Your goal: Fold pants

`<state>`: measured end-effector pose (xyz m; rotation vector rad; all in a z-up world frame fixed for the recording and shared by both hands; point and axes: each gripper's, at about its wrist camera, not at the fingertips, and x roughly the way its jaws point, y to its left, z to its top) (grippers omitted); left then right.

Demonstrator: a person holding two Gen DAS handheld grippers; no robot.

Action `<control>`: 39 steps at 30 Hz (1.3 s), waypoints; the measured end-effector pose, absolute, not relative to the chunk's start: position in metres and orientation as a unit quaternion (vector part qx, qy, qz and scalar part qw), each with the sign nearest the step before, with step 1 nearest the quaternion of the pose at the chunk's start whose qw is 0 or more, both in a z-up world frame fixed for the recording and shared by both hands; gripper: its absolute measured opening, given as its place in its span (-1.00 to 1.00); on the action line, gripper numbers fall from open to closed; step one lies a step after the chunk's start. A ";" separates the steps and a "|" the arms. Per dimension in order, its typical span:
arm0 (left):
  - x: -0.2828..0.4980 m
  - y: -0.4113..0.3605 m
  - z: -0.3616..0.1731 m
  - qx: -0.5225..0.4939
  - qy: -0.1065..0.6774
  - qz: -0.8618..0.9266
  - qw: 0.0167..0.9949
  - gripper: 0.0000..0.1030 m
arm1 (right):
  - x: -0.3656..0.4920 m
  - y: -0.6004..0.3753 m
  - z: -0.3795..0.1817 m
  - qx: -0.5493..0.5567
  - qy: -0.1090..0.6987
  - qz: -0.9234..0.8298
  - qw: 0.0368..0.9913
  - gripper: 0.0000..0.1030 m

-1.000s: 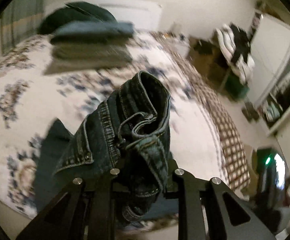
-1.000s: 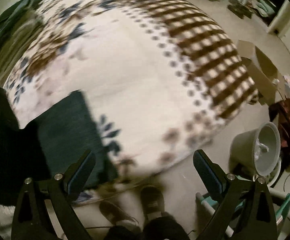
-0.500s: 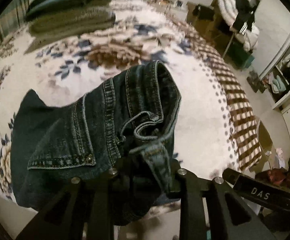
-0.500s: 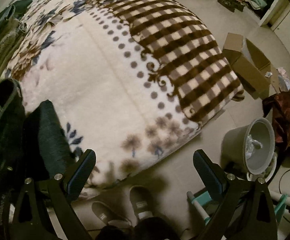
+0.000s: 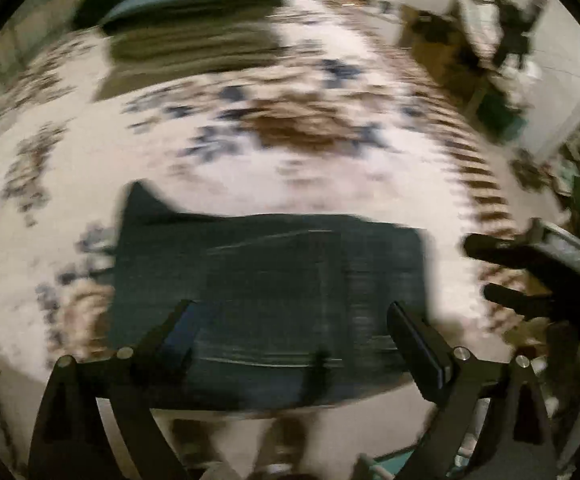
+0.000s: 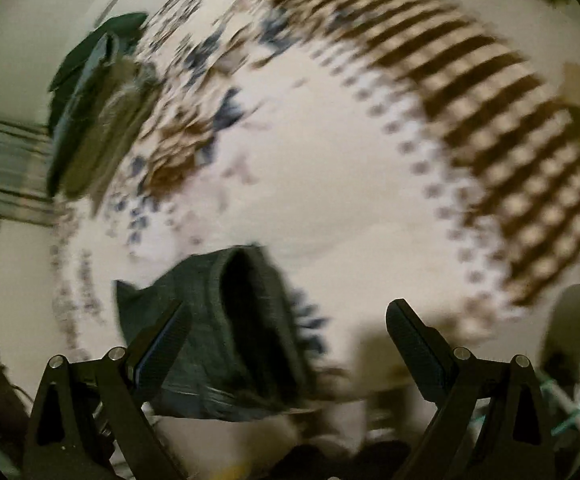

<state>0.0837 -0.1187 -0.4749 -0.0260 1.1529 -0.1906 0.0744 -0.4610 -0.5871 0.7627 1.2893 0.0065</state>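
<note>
Dark blue jeans (image 5: 273, 280) lie folded into a flat block on the flowered bedspread (image 5: 290, 148) near its front edge. My left gripper (image 5: 290, 332) is open and empty just above the jeans' near edge. My right gripper (image 6: 287, 332) is open and empty; the jeans (image 6: 225, 328) lie under its left finger. The right gripper also shows at the right edge of the left wrist view (image 5: 530, 276). Both views are motion-blurred.
A stack of folded clothes (image 5: 193, 28) sits at the far side of the bed, also in the right wrist view (image 6: 93, 112). A grey bucket (image 6: 578, 340) stands on the floor at the right. Furniture with clothes (image 5: 498, 40) stands beyond the bed.
My left gripper let go of the jeans' waistband and opened; the jeans now lie flat on the bed. Both grippers swung, the right one toward the jeans.
</note>
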 end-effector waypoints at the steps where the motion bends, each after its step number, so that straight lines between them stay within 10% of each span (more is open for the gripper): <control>1: 0.089 -0.104 -0.481 -0.010 0.551 -0.066 0.832 0.86 | 0.081 -0.455 -0.595 0.353 0.595 0.017 0.722 0.93; 7: 0.114 -0.021 -0.523 -0.022 0.595 0.038 0.803 0.86 | 0.117 -0.414 -0.656 0.412 0.643 0.093 0.639 0.90; 9: 0.119 -0.005 -0.530 -0.018 0.603 0.054 0.796 0.86 | 0.118 -0.402 -0.653 0.396 0.635 0.080 0.658 0.30; 11: 0.121 0.007 -0.533 -0.019 0.606 0.063 0.792 0.86 | 0.118 -0.393 -0.639 0.355 0.626 0.059 0.692 -0.70; 14: 0.121 0.017 -0.535 -0.032 0.614 0.061 0.786 0.86 | 0.115 -0.383 -0.611 0.311 0.619 0.046 0.719 -0.79; 24: 0.126 0.001 -0.557 -0.087 0.648 0.010 0.757 0.86 | 0.110 -0.458 -0.577 0.264 0.635 -0.008 0.726 -0.78; 29: 0.132 -0.008 -0.571 -0.087 0.659 -0.002 0.747 0.86 | 0.106 -0.482 -0.619 0.273 0.672 -0.054 0.686 0.19; 39: 0.116 -0.025 -0.554 -0.064 0.660 -0.011 0.748 0.86 | 0.012 -0.488 -0.620 0.495 0.600 -0.066 0.625 0.60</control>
